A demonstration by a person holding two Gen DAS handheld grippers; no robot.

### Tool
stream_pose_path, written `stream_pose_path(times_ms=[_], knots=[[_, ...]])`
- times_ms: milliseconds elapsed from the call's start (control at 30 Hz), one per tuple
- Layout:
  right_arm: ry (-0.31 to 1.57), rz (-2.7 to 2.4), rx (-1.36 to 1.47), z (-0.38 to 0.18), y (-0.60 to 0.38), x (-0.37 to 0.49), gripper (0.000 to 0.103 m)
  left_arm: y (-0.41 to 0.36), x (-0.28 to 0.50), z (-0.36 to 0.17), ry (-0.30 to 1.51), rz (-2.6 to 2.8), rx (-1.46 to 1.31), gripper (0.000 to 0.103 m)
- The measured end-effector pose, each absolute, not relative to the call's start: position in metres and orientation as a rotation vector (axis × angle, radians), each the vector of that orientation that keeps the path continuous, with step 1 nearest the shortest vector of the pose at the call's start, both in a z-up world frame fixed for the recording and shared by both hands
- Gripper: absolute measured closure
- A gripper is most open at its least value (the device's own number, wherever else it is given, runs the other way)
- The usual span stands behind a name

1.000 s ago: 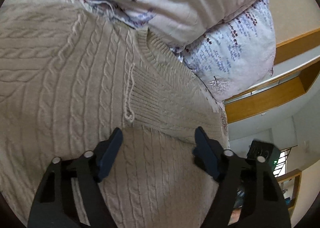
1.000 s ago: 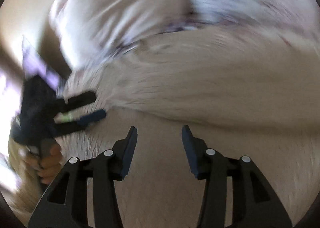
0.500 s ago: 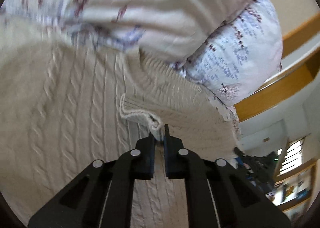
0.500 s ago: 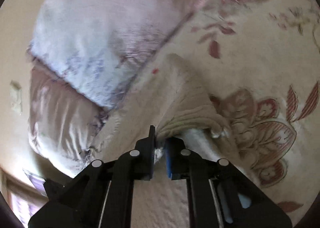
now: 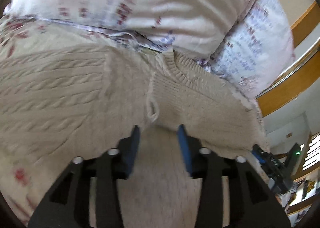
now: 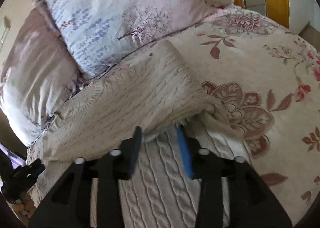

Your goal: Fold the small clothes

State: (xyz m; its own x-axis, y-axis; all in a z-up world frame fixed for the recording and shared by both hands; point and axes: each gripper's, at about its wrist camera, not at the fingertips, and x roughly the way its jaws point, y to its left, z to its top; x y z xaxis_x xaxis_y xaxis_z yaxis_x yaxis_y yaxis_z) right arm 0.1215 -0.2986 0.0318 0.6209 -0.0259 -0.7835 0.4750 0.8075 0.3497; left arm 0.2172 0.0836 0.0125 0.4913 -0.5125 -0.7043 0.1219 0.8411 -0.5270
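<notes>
Both claws released, jaws apart, nothing gripped. Left claw (image 5: 159, 134) at folded sweater (image 5: 60, 95) edge; right claw (image 6: 160, 135) at fold, on bed (image 6: 250, 57).

A bed (image 6: 250, 63) fills the view, its cream cover printed with red and brown flowers across the right of the frame. Directly on it lies a cream cable-knit sweater (image 6: 136, 95), folded over itself through centre and lower middle. Pillows (image 6: 104, 19) with lilac and blue print sit at upper left, the sweater's far edge right up against them
</notes>
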Motion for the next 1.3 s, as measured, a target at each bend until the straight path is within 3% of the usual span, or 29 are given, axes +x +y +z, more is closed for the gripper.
stream_pose_path(times_ms=[33, 100, 333, 500, 633, 767, 867, 1100, 1300], knots=[[0.851, -0.291, 0.587, 0.033, -0.3, 0.116, 0.044, 0.094, 0.21, 0.015, 0.979, -0.396, -0.466, 0.053], [0.822, -0.226, 0.639, 0.033, -0.301, 0.107, 0.033, 0.124, 0.193, 0.017, 0.958, -0.377, -0.526, 0.046], [0.785, 0.003, 0.702, 0.024, -0.283, 0.108, 0.033, 0.252, 0.139, 0.011, 0.85, -0.065, -0.763, 0.049], [0.784, 0.028, 0.697, 0.026, -0.278, 0.106, 0.031, 0.302, 0.137, -0.005, 0.804, 0.051, -0.937, 0.064], [0.784, 0.038, 0.706, 0.025, -0.28, 0.104, 0.029, 0.332, 0.143, -0.012, 0.727, 0.124, -1.085, 0.066], [0.786, 0.039, 0.697, 0.024, -0.277, 0.105, 0.028, 0.35, 0.15, -0.022, 0.681, 0.174, -1.17, 0.081], [0.785, 0.044, 0.694, 0.024, -0.276, 0.105, 0.027, 0.358, 0.151, -0.029, 0.672, 0.19, -1.216, 0.096], [0.778, 0.048, 0.699, 0.023, -0.275, 0.105, 0.026, 0.322, 0.155, 0.017, 0.584, 0.045, -1.158, 0.097], [0.769, 0.049, 0.71, 0.025, -0.277, 0.104, 0.026, 0.223, 0.192, 0.066, 0.57, -0.225, -1.066, 0.097]])
